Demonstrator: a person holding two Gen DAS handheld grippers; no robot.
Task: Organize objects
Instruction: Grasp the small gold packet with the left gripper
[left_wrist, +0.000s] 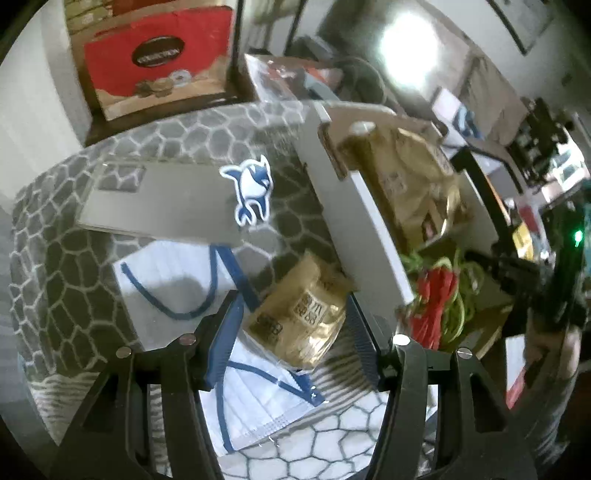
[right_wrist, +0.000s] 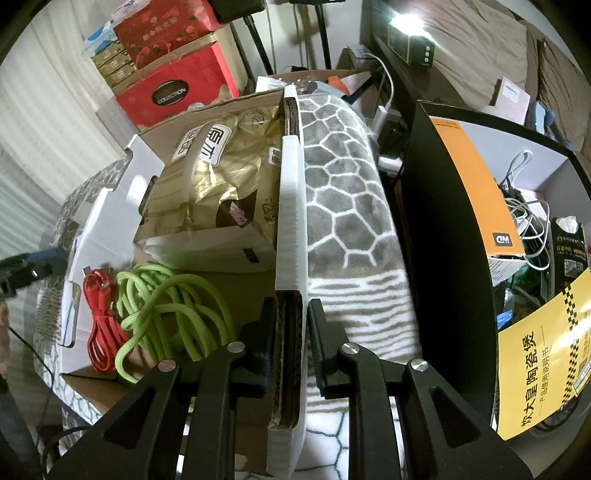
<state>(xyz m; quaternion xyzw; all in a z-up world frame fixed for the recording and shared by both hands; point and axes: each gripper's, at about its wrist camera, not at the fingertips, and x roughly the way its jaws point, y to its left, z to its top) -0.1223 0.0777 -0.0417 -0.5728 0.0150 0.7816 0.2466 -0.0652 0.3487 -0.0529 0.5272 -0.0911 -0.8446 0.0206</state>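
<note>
Two cables (right_wrist: 155, 314), one red, one green, share one box (right_wrist: 291, 206).

red gift box (right_wrist: 173, 92) by wall | grey patterned blanket (right_wrist: 343, 192) | black bin (right_wrist: 443, 236) holding cables

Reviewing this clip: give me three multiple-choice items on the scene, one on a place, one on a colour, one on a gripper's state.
1. Where does the small gold packet lie?
A. inside the cardboard box
B. outside the box, on the white bag with blue trim
C. on the grey laptop

2. What colours are the two cable bundles in the cardboard box?
A. red and green
B. blue and white
C. black and yellow

3. What is the right gripper doing?
A. hanging open in the air
B. closed on a cable
C. closed on the box's wall

Answers: 1 B, the packet rests on the bag beside the box's white wall. 2 A, a red cable lies beside a green cable. 3 C, both fingers press the wall's edge.
</note>
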